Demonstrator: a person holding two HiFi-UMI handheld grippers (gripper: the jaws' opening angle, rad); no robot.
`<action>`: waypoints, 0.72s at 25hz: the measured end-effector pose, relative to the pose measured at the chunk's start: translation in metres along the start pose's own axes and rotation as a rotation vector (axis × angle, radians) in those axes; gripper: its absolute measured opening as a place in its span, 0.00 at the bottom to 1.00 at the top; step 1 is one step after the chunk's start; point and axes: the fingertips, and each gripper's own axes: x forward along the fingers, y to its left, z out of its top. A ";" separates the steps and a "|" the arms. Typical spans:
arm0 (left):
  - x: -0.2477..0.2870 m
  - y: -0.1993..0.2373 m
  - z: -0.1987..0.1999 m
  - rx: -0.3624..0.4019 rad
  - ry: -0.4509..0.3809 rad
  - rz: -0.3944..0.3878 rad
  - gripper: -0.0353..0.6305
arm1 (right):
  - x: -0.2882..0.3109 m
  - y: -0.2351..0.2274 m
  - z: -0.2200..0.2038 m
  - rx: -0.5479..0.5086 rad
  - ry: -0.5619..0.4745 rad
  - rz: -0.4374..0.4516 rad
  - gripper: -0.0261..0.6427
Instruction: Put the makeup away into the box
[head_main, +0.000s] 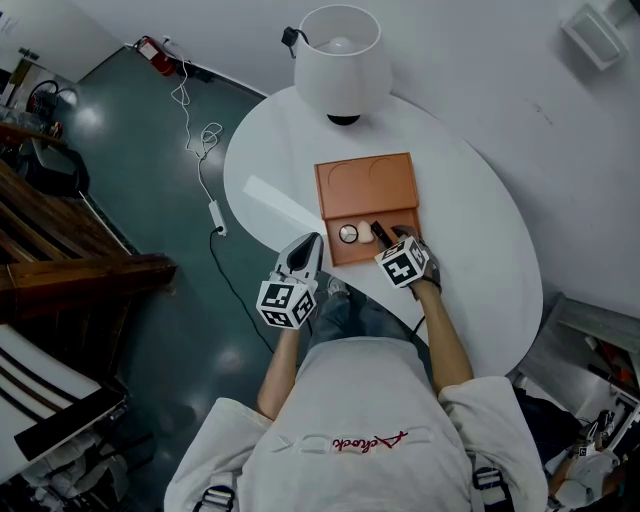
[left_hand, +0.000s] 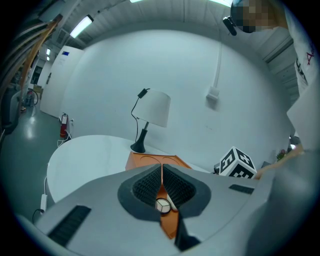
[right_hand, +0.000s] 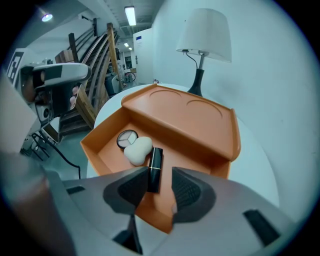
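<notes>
Lying in box (right_hand: 186, 119), lipstick (right_hand: 156, 159) between parted right tongs (right_hand: 159, 173)

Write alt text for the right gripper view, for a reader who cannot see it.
The right gripper, jaws apart, points down at a black lipstick tube lying between them in an open orange box. Beside it in the box lie a white sponge puff and a round eyeshadow compact; a white lamp stands behind on the white table.

- any writing to read here?
- just a red script (head_main: 368, 441) across the grey shirt (head_main: 340, 400), too small and slanted to make out.
- and the left cube (head_main: 287, 303), the right cube (head_main: 405, 262)?
- black-and-white square markers, no letters.
</notes>
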 end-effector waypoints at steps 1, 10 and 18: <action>0.000 -0.001 0.000 0.001 0.000 -0.001 0.08 | -0.001 0.000 0.001 0.006 -0.013 0.002 0.26; 0.000 -0.018 0.006 0.022 -0.009 -0.019 0.08 | -0.022 -0.003 0.016 -0.007 -0.151 -0.017 0.27; -0.005 -0.044 0.013 0.063 -0.024 -0.027 0.08 | -0.058 -0.018 0.019 0.070 -0.302 -0.088 0.08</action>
